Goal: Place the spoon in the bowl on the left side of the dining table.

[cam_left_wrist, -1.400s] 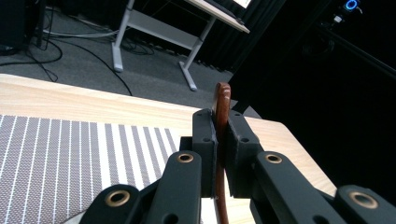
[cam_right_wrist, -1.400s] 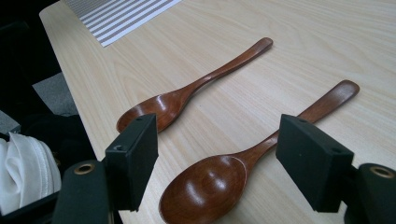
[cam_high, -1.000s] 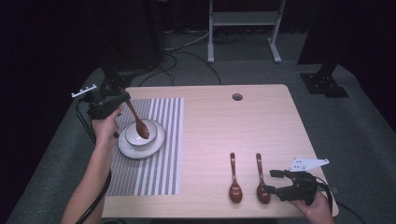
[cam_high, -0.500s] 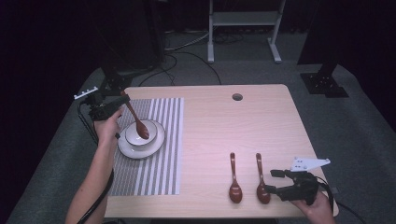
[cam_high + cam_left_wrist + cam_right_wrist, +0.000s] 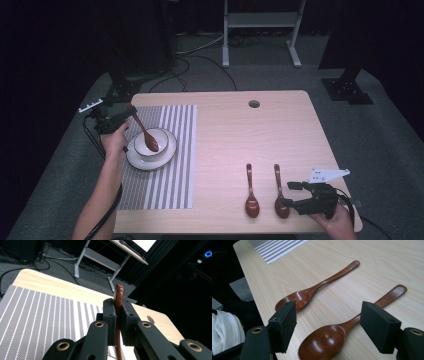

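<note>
1. While the left tool (image 5: 131, 111) pinched a wooden spoon (image 5: 145, 134) by its handle, the spoon's head dipped into the bowl (image 5: 162, 137) near the worktop's (image 5: 235, 135) left edge.
2. Beside the front edge, the right tool (image 5: 286, 195) waited spread around another spoon (image 5: 280, 198), likely next.

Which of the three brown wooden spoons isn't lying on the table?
The brown wooden spoon clamped by its handle in the left gripper, its scoop dipping into the white bowl. The other two spoons lie flat near the open right gripper.

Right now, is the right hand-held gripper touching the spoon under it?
Apart. The right gripper view shows the right hand-held gripper open, jaws either side of the near spoon, with bare table between each jaw and it.
</note>
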Action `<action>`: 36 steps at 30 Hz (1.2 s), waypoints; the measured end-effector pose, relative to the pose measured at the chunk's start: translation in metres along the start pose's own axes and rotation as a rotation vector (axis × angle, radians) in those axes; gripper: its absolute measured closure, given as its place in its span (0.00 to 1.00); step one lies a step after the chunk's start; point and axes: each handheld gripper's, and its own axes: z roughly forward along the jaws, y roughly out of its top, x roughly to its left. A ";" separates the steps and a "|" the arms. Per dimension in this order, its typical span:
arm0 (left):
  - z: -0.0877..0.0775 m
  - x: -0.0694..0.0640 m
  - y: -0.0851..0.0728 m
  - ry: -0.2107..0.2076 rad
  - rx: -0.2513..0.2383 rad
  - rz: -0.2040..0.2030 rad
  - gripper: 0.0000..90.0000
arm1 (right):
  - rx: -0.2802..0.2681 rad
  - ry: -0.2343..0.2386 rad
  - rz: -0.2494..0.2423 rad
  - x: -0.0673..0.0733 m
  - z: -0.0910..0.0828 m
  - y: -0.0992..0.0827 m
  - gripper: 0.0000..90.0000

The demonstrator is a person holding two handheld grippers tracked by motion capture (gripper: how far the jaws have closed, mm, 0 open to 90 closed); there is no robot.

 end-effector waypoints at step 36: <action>-0.002 0.043 -0.018 0.058 0.070 -0.087 0.84 | 0.025 -0.005 -0.009 0.002 0.007 0.001 0.32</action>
